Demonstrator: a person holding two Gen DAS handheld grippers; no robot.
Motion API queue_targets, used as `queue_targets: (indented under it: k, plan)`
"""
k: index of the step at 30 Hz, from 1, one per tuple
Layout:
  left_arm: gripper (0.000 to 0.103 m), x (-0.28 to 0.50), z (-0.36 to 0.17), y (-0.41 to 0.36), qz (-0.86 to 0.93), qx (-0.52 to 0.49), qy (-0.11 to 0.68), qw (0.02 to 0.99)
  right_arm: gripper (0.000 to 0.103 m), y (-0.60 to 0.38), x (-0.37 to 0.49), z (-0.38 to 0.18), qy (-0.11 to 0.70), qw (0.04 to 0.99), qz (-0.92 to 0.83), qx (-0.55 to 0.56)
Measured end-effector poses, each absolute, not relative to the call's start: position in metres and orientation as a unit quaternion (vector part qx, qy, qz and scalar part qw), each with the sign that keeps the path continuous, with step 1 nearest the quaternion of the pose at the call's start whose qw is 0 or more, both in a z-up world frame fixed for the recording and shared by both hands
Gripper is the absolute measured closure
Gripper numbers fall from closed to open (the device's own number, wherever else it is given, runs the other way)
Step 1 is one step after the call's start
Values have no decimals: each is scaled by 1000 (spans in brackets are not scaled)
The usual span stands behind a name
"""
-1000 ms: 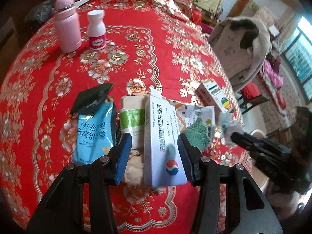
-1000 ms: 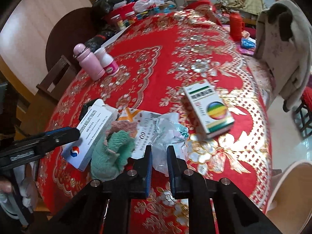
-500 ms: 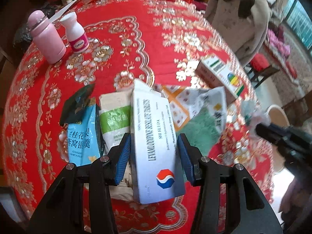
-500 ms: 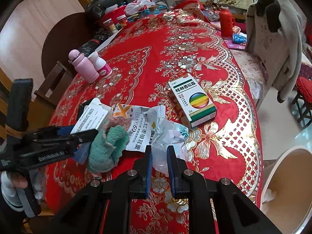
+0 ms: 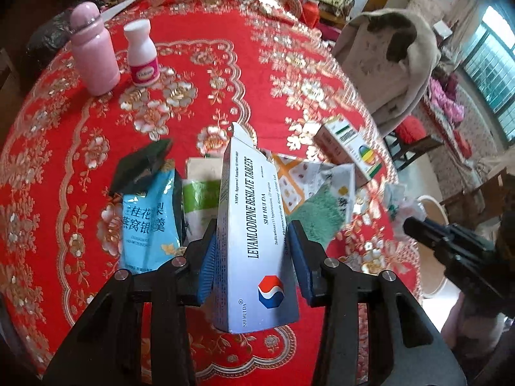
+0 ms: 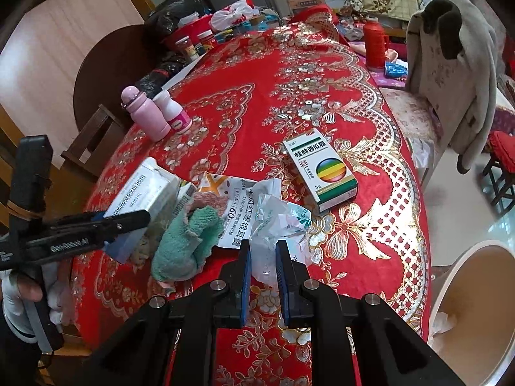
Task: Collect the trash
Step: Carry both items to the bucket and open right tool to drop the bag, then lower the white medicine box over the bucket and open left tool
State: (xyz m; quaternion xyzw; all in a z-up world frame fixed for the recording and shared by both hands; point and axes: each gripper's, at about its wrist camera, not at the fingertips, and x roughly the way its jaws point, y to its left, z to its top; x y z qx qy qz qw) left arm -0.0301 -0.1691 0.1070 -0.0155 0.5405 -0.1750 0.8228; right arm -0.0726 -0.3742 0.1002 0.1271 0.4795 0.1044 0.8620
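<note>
Left gripper point(image 5: 254, 259): my jaws are closing on a white tablet box point(image 5: 254, 241); the blue pads sit against its two long sides, and the box stands tilted between them with its open flap pointing away from me.
Left gripper from the other side: in the right wrist view I see it point(image 6: 128, 222) low on the left, clamped across the same box point(image 6: 145, 189), with a person's hand point(image 6: 25, 292) on its handle.
Right gripper point(image 6: 261, 271): my jaws are pinched nearly together on a crumpled clear plastic wrapper point(image 6: 280, 228), which bunches up just ahead of the pads.
Trash pile beside the box: a blue snack pouch point(image 5: 149, 222) with a dark torn top lies to its left, a green and white packet point(image 5: 199, 193) between the two, and a green fuzzy cloth point(image 6: 190, 241) to its right, resting on a printed white and orange pouch point(image 6: 235, 206).
Farther out: a white and green carton with a rainbow circle point(image 6: 320, 173) lies flat, apart from the pile.
Far side of table: a pink bottle point(image 5: 93, 51) and a white bottle with a pink label point(image 5: 141, 53) stand upright, just beside each other.
Surface: a round table under a red and gold floral cloth point(image 6: 289, 74).
Off the table: a pale bin point(image 6: 476, 305) stands on the floor at my right, below the table edge; a chair draped with a light coat point(image 6: 450, 64) is beyond it.
</note>
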Motion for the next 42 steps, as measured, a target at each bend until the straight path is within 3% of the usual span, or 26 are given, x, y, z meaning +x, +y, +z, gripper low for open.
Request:
queue_targets:
  k: [13, 42]
  plan:
    - [63, -56, 131, -209, -219, -5, 516, 828, 89, -387, -94, 112, 469, 869, 88, 129]
    - [63, -104, 117, -357, -326, 63, 518, 788, 89, -502, -179, 114, 463, 869, -32, 172]
